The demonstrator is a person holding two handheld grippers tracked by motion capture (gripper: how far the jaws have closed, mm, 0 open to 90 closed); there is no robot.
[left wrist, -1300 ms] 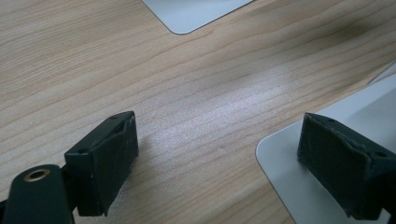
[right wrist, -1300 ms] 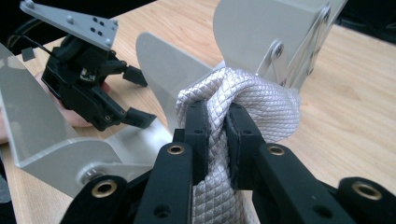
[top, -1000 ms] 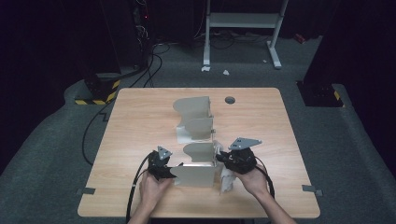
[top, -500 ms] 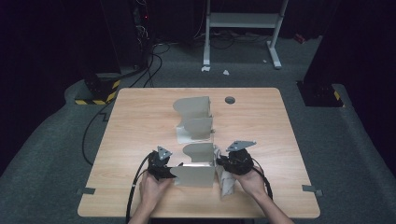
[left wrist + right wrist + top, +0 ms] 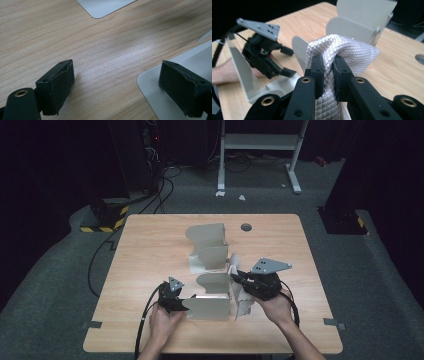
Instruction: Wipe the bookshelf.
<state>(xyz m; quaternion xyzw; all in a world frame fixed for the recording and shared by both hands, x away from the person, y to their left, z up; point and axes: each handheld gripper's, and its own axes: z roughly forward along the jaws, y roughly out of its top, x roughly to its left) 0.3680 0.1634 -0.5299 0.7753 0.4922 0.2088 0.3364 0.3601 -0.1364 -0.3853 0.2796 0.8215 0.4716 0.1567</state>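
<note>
A white quilted cloth (image 5: 352,52) is pinched between the jaws of my right gripper (image 5: 328,67) and bunches over their tips. In the high view the right gripper (image 5: 239,277) is lifted above the table at the right end of the near grey metal stand (image 5: 210,307), and the cloth (image 5: 243,302) hangs from it down to the wood. My left gripper (image 5: 185,301) sits low at the stand's left end, open. In its own view the left gripper (image 5: 120,85) has one jaw over the stand's flat grey base plate (image 5: 160,100) and the other over bare wood.
A second grey stand (image 5: 207,237) with curved upright plates stands farther back on the wooden table (image 5: 150,245). A round grey grommet (image 5: 245,227) lies near the far edge. Cables trail off the table's near left. Dark floor surrounds the table.
My right gripper has risen with the cloth, which now stretches up from the table beside the near stand. The left gripper has stayed put.
</note>
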